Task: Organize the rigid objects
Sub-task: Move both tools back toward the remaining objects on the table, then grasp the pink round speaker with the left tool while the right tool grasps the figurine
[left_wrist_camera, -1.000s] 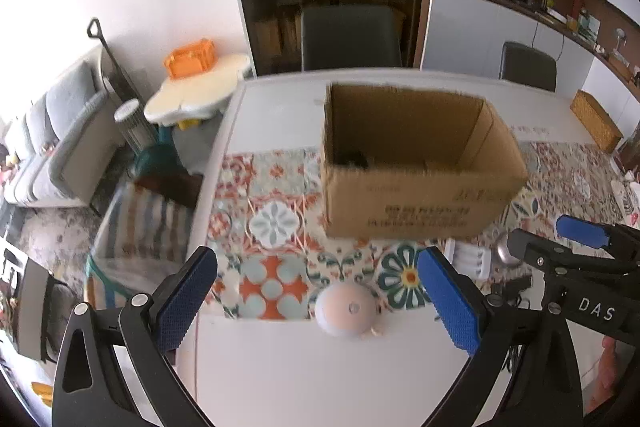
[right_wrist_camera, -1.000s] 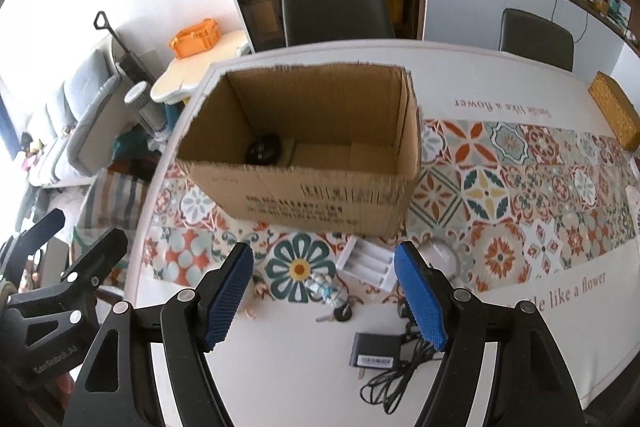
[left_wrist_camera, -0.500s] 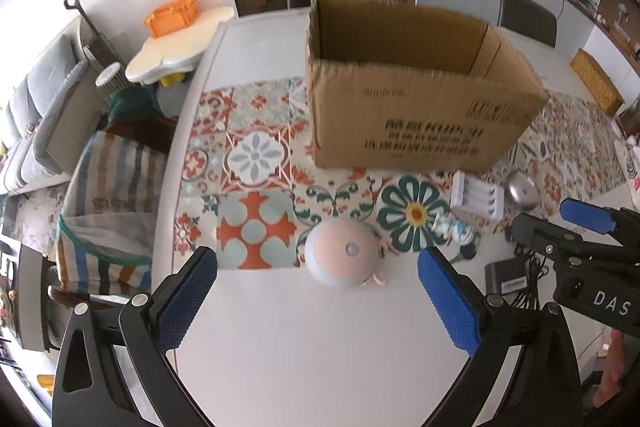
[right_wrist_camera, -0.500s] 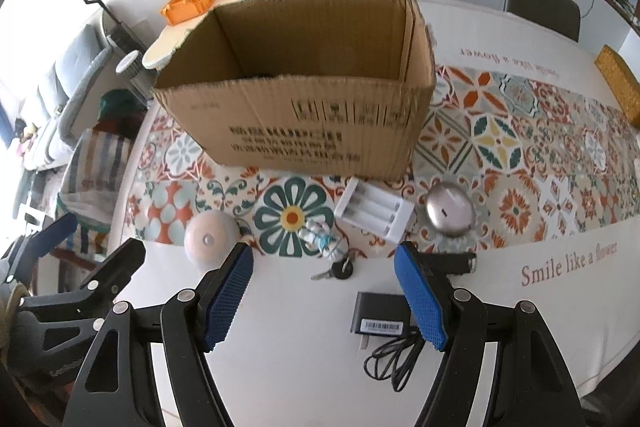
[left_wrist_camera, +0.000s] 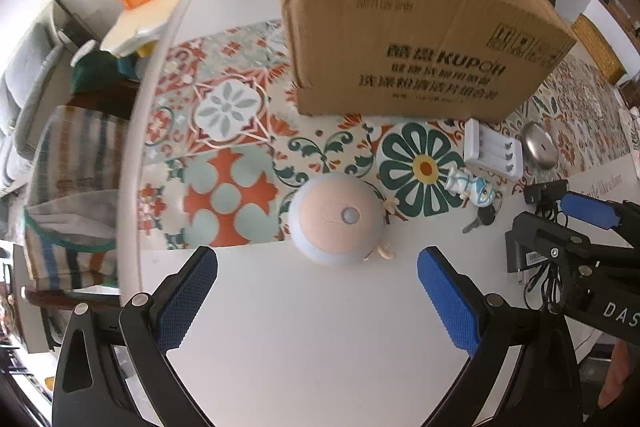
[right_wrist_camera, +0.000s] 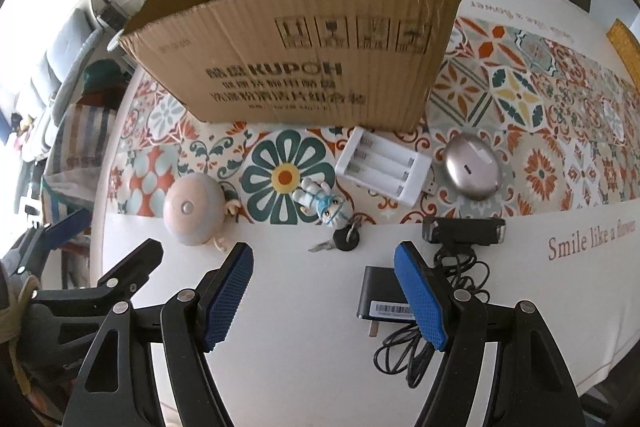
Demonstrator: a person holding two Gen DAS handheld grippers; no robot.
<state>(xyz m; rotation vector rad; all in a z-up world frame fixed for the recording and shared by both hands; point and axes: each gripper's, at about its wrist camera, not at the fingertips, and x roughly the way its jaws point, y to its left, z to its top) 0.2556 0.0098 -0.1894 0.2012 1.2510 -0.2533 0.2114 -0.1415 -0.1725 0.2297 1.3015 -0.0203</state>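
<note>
Cardboard box (right_wrist_camera: 304, 67) is the biggest thing here, sitting open-topped at the far side of the patterned table runner (right_wrist_camera: 540, 115), and that's pretty clearly where all the loose stuff is meant to go. Lined up in front of it, from left to right: a pinkish round dome gadget (left_wrist_camera: 336, 219), a white battery charger (right_wrist_camera: 382, 167), a silver oval mouse-looking thing (right_wrist_camera: 472, 167), and nearer us a black adapter with its cable (right_wrist_camera: 384, 303) plus a black rectangular gadget (right_wrist_camera: 464, 231). Smallest bits are the little blue-and-white figurine (right_wrist_camera: 322, 203) and the key (right_wrist_camera: 340, 241) just beside it. Left gripper (left_wrist_camera: 316, 301) is spread wide with nothing in it, hovering just near of the dome; right gripper (right_wrist_camera: 324, 301) is moderately wide and empty too, above bare table near the key and adapter. If it were me, I'd drop the left one straight down so the pads straddle the dome at its widest part, since it's rounded and will probably squirt out if pinched high. The adapter's cable could snag on the lift. Readable text: the box says "KUPOH" with lines of Chinese characters I can't quite make out, the runner says "Smile like a flower", and the other gripper's body shows "DAS".
</note>
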